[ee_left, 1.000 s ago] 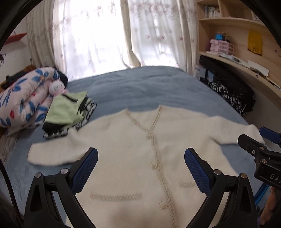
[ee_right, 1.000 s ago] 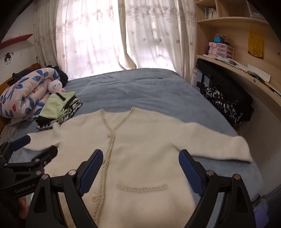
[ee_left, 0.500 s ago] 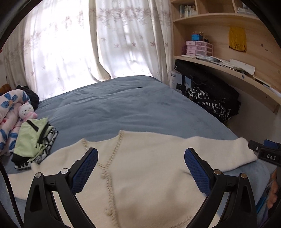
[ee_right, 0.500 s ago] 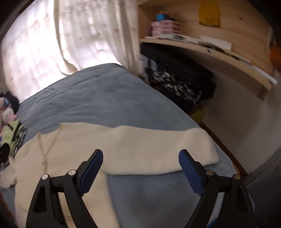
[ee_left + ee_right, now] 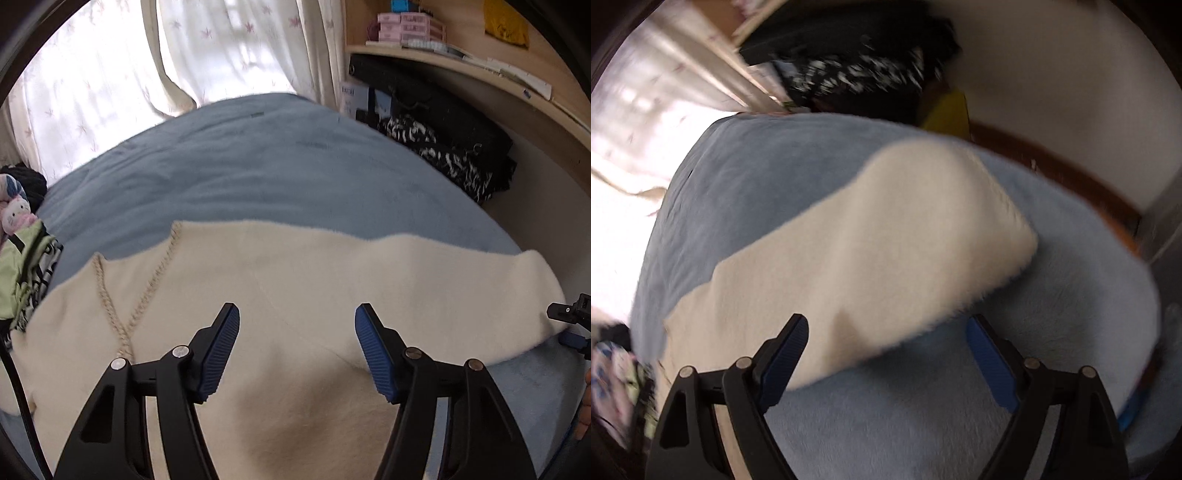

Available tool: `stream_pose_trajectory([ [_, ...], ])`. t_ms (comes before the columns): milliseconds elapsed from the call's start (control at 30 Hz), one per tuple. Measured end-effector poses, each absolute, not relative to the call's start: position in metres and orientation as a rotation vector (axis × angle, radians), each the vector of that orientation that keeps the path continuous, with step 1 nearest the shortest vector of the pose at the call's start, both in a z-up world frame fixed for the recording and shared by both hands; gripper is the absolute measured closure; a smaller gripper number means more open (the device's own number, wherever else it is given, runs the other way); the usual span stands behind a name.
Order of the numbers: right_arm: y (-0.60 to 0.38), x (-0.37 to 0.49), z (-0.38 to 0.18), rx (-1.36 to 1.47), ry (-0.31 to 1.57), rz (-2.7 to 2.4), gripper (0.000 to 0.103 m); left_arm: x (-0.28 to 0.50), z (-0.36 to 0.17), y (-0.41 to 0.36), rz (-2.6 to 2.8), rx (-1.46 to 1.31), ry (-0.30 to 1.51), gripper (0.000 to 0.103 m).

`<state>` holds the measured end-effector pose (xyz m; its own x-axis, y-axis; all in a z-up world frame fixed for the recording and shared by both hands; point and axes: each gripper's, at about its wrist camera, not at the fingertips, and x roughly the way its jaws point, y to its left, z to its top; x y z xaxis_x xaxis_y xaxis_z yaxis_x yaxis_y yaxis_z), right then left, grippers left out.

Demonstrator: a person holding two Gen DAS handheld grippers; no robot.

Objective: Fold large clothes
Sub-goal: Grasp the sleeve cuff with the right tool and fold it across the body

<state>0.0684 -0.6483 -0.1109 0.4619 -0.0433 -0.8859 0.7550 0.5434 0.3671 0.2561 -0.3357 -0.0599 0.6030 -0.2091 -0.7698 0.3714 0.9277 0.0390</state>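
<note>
The cream cardigan point(image 5: 295, 295) lay flat and unfolded on the blue bed point(image 5: 258, 166), while the left gripper point(image 5: 297, 347) and right gripper point(image 5: 886, 354), jaws just narrowing, remained open over its sleeve point(image 5: 886, 229), gripping nothing.

A home bedroom. Blue-covered bed point(image 5: 258, 173) filling most of both views, cream cardigan point(image 5: 295, 295) spread near its front edge. Sheer flowered curtains point(image 5: 229, 48) over a bright window behind the far edge. Wooden wall shelf point(image 5: 480, 70) with small pink boxes point(image 5: 406, 31) along the right edge. Plush toy point(image 5: 16, 218) and folded clothes point(image 5: 26, 273) at the left edge.
</note>
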Motion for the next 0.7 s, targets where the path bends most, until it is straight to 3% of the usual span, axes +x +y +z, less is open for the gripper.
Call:
stream_pose_trajectory([
  [167,-0.660,0.072,-0.123,0.939,0.927,-0.618,0.028,0.267,-0.094,-0.347,-0.323,0.215,0.977,0.039],
  [267,-0.662,0.080,-0.125,0.935,0.914,-0.626,0.057,0.269,-0.105,-0.346,-0.336,0.200,1.019,0.039],
  [300,-0.660,0.079,-0.124,0.931,0.914,-0.633,0.081,0.269,-0.106,-0.343,-0.348,0.190,1.026,0.039],
  [333,-0.662,0.082,-0.124,0.926,0.912,-0.635,0.094,0.268,-0.106,-0.341,-0.354,0.185,1.025,0.039],
  [533,-0.607,0.107,-0.059,0.642,0.760,-0.582,0.095,0.260,-0.081,-0.297,-0.365,0.163,0.969,0.041],
  [700,-0.491,0.145,-0.008,0.433,0.687,-0.281,0.095,0.253,-0.055,-0.238,-0.344,0.091,0.916,0.041],
])
